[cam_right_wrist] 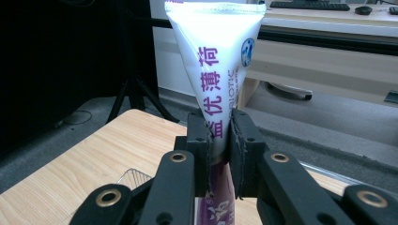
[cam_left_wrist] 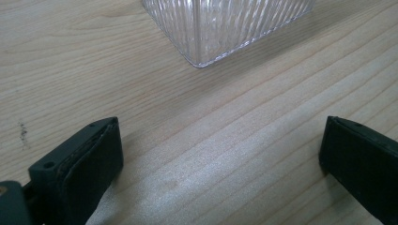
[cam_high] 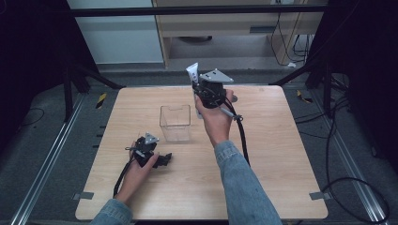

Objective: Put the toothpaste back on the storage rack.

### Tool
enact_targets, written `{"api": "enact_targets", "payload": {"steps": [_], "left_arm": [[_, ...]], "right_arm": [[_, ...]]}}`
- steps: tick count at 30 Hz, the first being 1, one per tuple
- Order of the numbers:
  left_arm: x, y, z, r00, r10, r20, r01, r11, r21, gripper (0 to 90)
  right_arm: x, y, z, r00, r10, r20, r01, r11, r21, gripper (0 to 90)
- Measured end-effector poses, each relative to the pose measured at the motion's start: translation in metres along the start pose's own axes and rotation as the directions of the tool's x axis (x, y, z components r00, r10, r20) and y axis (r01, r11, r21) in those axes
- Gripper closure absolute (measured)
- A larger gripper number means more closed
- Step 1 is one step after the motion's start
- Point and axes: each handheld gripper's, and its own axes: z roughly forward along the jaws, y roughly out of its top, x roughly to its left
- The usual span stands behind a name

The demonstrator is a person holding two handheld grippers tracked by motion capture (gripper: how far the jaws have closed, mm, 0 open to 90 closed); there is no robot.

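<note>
wooden table (cam_high: 263,178), with a clear ribbed box (cam_high: 175,123) near the middle, looks empty. right gripper (cam_high: 202,82) is up past the box, jaws clamped on a white tube (cam_right_wrist: 217,61), crimped end up, purple print reading 益优薄荷 plus "...OTIC". left gripper (cam_high: 162,160) rests on the table near the box, jaws wide, holding nothing.

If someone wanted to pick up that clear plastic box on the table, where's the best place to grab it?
Probably by one upright wall near the rim of the clear box, coming straight down from above. It stands upright with its top open, so one jaw could slip inside and the other outside a thin flat wall. The open left claw rests nearest to it.
</note>
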Motion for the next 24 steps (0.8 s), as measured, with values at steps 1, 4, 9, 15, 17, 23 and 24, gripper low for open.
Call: {"api": "enact_targets", "payload": {"steps": [1, 4, 9, 15, 17, 23, 24], "left_arm": [[0.0, 0.0, 0.0, 1.0, 0.0, 0.0, 0.0, 1.0, 0.0, 0.0], [0.0, 0.0, 0.0, 1.0, 0.002, 0.001, -0.002, 1.0, 0.0, 0.0], [0.0, 0.0, 0.0, 1.0, 0.001, -0.001, -0.001, 1.0, -0.001, 0.0], [0.0, 0.0, 0.0, 1.0, 0.002, -0.001, -0.002, 1.0, 0.0, 0.0], [0.0, 0.0, 0.0, 1.0, 0.0, -0.001, 0.0, 1.0, 0.0, 0.0], [0.0, 0.0, 0.0, 1.0, 0.001, -0.001, -0.001, 1.0, 0.001, 0.0], [0.0, 0.0, 0.0, 1.0, 0.001, 0.0, -0.001, 1.0, 0.001, 0.0]], "right_arm": [[0.0, 0.001, 0.002, 1.0, -0.005, 0.0, 0.005, 1.0, 0.0, 79.7], [0.001, 0.003, 0.004, 0.9999, -0.011, 0.002, 0.011, 1.0, 0.002, 79.7], [0.003, 0.006, 0.009, 0.9998, -0.018, 0.0, 0.018, 1.0, 0.007, 79.7], [0.01, 0.011, 0.016, 0.9986, -0.052, -0.009, 0.053, 0.998, 0.021, 79.7], [0.014, 0.013, 0.019, 0.9985, -0.05, -0.021, 0.051, 0.999, 0.014, 79.7], [0.023, 0.011, 0.025, 0.9979, -0.045, -0.046, 0.046, 0.999, 0.012, 79.7], [0.024, 0.011, 0.026, 0.998, -0.042, -0.048, 0.043, 0.999, 0.012, 79.7]]}}
